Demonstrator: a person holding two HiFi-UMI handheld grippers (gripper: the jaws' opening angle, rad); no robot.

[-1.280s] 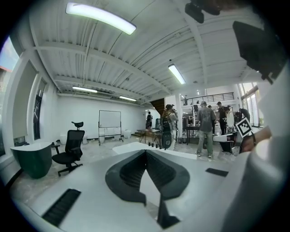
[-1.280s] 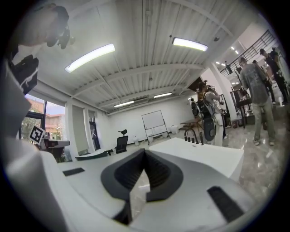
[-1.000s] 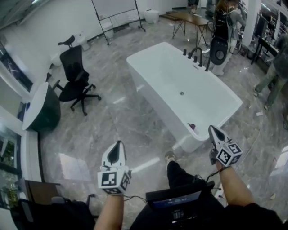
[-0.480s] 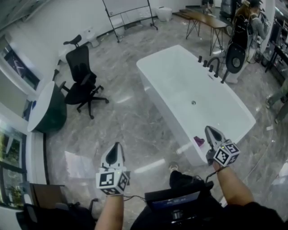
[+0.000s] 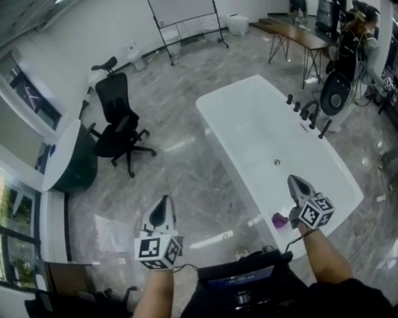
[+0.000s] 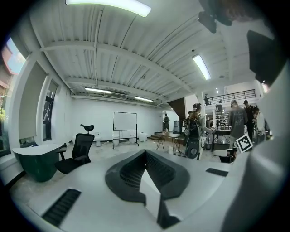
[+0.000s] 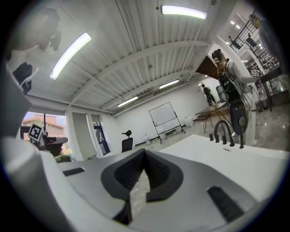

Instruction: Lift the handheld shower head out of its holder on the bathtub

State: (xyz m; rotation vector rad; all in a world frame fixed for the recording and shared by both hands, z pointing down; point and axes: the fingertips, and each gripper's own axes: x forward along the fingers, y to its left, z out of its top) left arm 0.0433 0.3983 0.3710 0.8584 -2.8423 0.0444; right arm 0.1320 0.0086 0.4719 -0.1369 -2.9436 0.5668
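Note:
The white bathtub point(image 5: 230, 109) stands right of centre in the head view. On its far right rim are a black faucet point(image 5: 306, 110) and the slim black handheld shower head point(image 5: 324, 128), upright in its holder. My right gripper point(image 5: 294, 182) is shut and empty over the tub's near end, well short of the shower head. My left gripper point(image 5: 163, 200) is shut and empty over the floor, left of the tub. In the right gripper view, past the right gripper point(image 7: 144, 152), the faucet point(image 7: 221, 130) and shower head point(image 7: 241, 136) rise from the tub rim point(image 7: 213, 156).
A purple object point(image 5: 280, 219) lies in the tub's near end. A black office chair point(image 5: 118, 124) and a dark green basin point(image 5: 69, 163) stand at left. At the back are a whiteboard point(image 5: 186, 12), a table point(image 5: 298, 34) and people point(image 5: 360, 28). A round black device point(image 5: 336, 92) stands by the faucet.
The person has walked up to the tub, which now sits lower and closer in the head view. The right gripper has passed from beside the tub's near corner to over its near end.

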